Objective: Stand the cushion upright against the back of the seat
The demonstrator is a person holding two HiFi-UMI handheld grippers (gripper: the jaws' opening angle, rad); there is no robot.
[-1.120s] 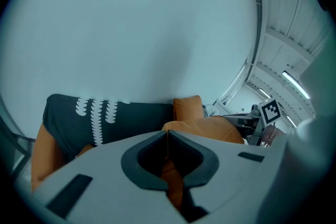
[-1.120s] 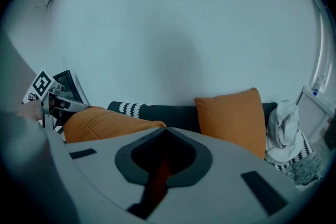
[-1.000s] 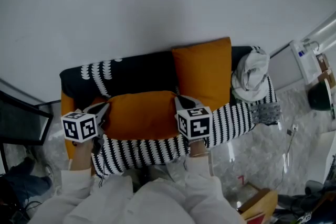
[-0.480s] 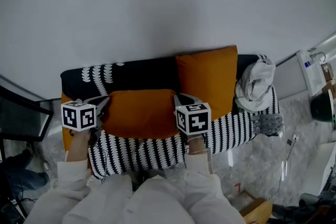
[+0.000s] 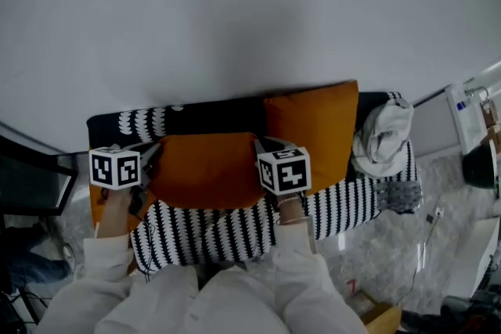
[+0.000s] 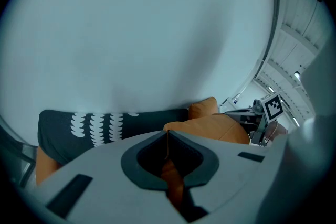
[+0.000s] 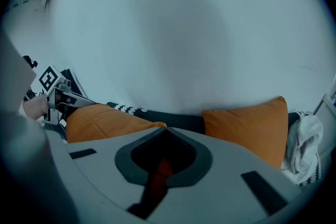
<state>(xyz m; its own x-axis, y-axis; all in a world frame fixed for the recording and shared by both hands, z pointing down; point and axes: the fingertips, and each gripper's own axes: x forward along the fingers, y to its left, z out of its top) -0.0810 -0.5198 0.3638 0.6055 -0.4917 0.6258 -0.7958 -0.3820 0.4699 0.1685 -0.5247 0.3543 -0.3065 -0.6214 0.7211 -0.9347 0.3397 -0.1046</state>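
Head view checked: noted orange cushion (image 5: 205, 168) lying across striped seat cover (image 5: 235, 219), in front of dark backrest (image 5: 211, 112). Found left gripper (image 5: 150, 159) clamped on its left edge and right gripper (image 5: 262, 146) clamped on its right edge, orange fabric pinched in both pairs of jaws. Logged second orange cushion (image 5: 313, 129) upright against backrest, just beside; white cloth bundle (image 5: 383, 138) at seat's right end.

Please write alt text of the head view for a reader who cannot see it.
The left gripper and right gripper each pinch one end of an orange cushion over a striped sofa. A second cushion stands against its back.
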